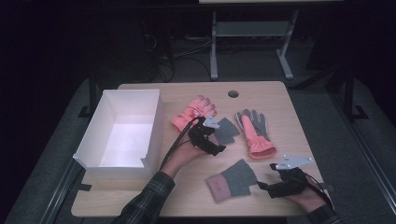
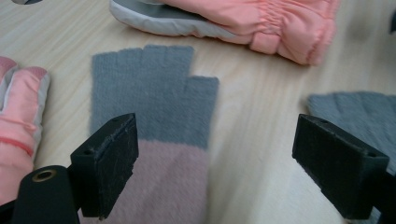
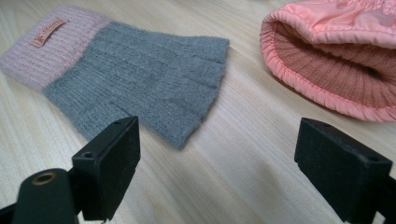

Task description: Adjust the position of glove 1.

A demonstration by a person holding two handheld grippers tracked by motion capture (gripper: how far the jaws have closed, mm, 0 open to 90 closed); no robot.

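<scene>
Now, left gripper (image 2: 217, 163) open over grey fingerless glove (image 2: 152, 93), fingers pointing away, right gripper (image 3: 217, 163) open.

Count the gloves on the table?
4. Pink ski glove beside the white box; second pink one right of centre; grey knit glove at the left gripper; second grey one by the right gripper.
</scene>
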